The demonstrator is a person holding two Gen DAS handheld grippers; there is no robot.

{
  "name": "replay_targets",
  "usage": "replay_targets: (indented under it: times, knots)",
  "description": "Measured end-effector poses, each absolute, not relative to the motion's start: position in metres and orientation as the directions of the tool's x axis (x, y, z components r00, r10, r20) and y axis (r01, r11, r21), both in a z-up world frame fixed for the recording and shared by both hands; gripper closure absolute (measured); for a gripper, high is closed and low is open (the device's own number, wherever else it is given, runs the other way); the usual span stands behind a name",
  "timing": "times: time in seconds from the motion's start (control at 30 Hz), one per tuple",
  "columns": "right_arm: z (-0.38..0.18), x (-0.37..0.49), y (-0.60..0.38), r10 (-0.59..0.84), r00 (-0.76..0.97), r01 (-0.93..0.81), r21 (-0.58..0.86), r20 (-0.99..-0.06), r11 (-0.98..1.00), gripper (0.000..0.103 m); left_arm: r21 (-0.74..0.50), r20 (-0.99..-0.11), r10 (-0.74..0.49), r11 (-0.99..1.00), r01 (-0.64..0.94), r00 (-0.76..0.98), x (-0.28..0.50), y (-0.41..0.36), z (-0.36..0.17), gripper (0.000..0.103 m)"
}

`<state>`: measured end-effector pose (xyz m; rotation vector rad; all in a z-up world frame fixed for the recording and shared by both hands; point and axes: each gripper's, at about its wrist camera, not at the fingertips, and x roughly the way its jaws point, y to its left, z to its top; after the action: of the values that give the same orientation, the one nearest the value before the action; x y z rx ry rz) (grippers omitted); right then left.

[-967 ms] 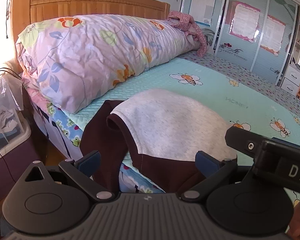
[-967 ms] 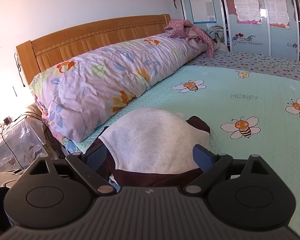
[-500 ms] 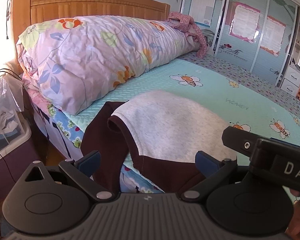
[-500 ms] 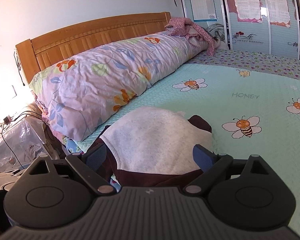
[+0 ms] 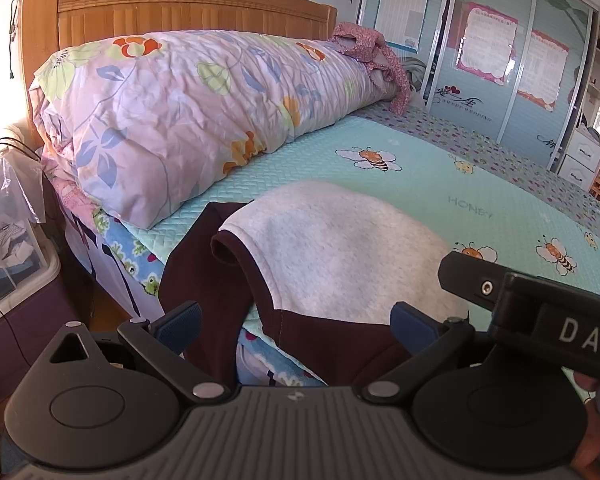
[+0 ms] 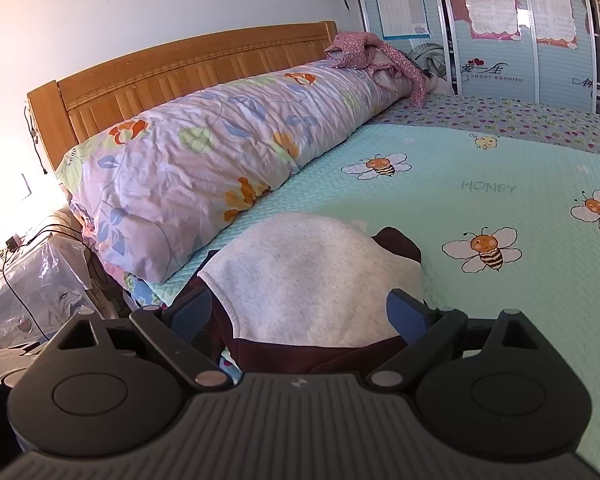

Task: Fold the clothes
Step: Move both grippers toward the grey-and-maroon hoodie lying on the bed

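Garment (image 5: 340,252) under inspection: a maroon piece with a pale grey fleecy lining turned outward, lying at the near left corner of the bed (image 5: 440,184). Part of it drapes over the near edge toward the floor. Its long axis appears to run from that hanging near end toward the far right, though the bunching makes this uncertain. It lies directly ahead of both tools and just beyond their fingertips.

Left gripper (image 5: 298,322): blue-padded fingers spread wide, holding nothing, framing the maroon hem and the dangling portion. Right gripper (image 6: 300,314): fingers likewise spread and empty, framing the grey lining. Neither is clearly nearer; the left faces the hanging maroon end, the right the part resting on the bed.

Fabric reads as soft knit, limp, with a stitched seam between maroon and grey. It rests on a quilted turquoise bedspread (image 6: 500,208) printed with bees. A rolled floral quilt (image 5: 188,120) lies far left against a wooden headboard (image 6: 180,76).
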<state>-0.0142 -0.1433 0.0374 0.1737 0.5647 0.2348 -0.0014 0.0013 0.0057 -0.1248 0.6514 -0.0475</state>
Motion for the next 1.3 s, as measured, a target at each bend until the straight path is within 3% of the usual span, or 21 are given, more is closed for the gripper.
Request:
replay_targets:
  times: [1.3]
  knots:
    - [0.024,-0.01,-0.147,0.239,0.794,-0.124,0.236,-0.559,0.964,0.005,-0.131,-0.656,-0.079,0.991,-0.011,0.751,0.005,0.002,-0.009,0.0]
